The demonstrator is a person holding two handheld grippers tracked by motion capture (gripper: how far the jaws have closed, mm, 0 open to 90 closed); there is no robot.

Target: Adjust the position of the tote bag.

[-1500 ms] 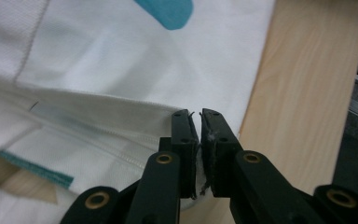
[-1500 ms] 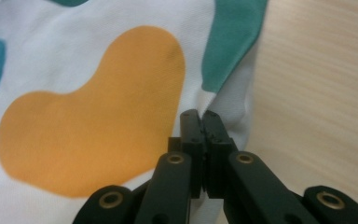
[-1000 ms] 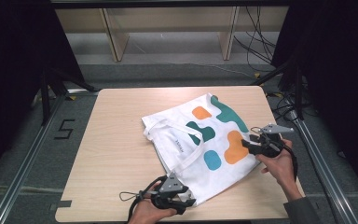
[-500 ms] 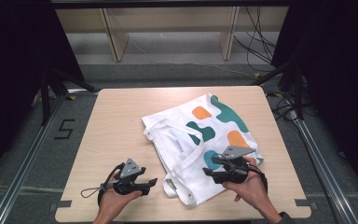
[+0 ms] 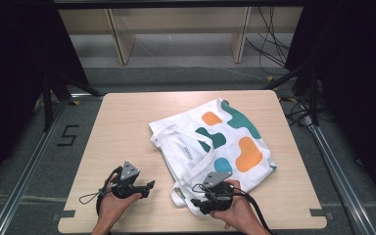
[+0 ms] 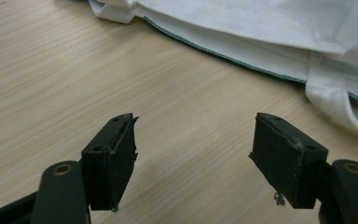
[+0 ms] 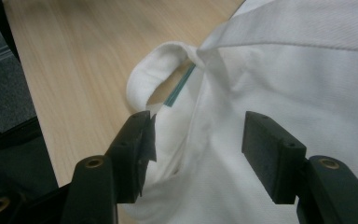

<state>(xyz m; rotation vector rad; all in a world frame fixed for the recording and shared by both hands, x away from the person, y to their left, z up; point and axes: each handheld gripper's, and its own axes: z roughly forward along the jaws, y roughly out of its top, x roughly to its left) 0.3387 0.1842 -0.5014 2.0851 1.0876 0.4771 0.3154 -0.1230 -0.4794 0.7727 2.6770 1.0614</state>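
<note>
Wood surface [image 5: 127, 127] | both tools wide open, empty | right tool [image 7: 196, 140] over bag [image 5: 225, 139] handle [image 7: 154, 60] | next: likely pinch handle

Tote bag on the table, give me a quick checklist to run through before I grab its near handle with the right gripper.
1. Right gripper open: ok, its jaws stand wide apart.
2. Right gripper over the tote bag: ok, white cloth lies between and below the jaws.
3. Handle loop inside the jaws: not ok, the loop lies just ahead of the tips.
4. Left gripper free: ok, open over bare table, holding nothing.
5. Left gripper apart from the bag: ok, the bag's edge lies ahead of it, untouched.
6. Bag lies flat: cannot tell; its near corner looks folded.
</note>
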